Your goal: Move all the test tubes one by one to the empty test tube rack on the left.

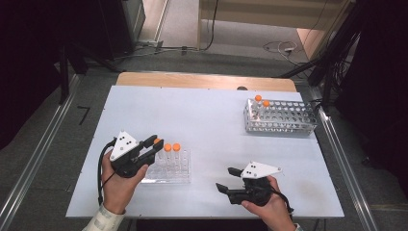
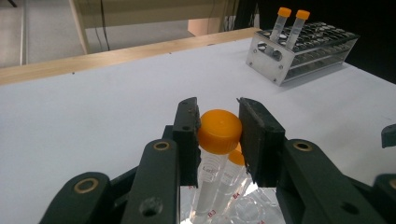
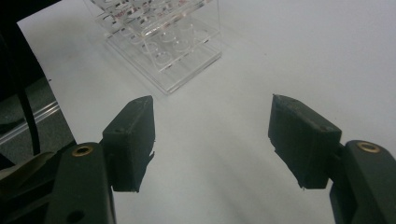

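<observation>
My left gripper (image 1: 156,143) (image 2: 218,107) is shut on the orange cap of a clear tube (image 2: 219,131) (image 1: 157,141), both pads against the cap. The tube stands upright and its lower end reaches down into the clear plastic rack (image 1: 169,174) (image 2: 252,210). Beside it, two more orange-capped tubes (image 1: 172,147) stand in the same rack. My right gripper (image 1: 224,178) (image 3: 210,100) rests low over the white table (image 1: 207,125) at the front right. Its jaws stand open with nothing between them, pointing towards the clear rack (image 3: 163,42).
A metal rack (image 1: 281,117) (image 2: 303,51) with many holes stands at the back right, holding two orange-capped tubes (image 1: 262,100) (image 2: 292,14) at its left end. A wooden strip (image 1: 207,81) borders the table's far edge. Cables lie on the floor beyond.
</observation>
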`<state>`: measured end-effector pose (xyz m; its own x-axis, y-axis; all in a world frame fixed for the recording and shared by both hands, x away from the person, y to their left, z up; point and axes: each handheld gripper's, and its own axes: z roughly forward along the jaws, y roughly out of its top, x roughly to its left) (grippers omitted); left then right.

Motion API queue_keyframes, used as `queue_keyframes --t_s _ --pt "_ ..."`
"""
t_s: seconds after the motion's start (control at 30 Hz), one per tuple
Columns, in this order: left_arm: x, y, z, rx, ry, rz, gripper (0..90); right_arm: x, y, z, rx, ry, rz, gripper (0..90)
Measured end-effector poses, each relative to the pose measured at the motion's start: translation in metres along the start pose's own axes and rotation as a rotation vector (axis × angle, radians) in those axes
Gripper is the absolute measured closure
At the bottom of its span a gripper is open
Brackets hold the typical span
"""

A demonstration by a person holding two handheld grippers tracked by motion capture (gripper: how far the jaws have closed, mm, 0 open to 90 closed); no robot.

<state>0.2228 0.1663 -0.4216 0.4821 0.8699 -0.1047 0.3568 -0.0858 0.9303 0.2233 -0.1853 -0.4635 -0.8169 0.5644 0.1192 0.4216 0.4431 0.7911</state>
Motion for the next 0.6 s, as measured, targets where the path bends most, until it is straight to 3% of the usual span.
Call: queue_keyframes --t_s 0.6 --pt "-0.0005 0.007 -0.0085 -0.015 -0.039 -0.038 57.5 -0.0025 0.0001 -0.0017 -0.006 -0.007 0.01 30.5"
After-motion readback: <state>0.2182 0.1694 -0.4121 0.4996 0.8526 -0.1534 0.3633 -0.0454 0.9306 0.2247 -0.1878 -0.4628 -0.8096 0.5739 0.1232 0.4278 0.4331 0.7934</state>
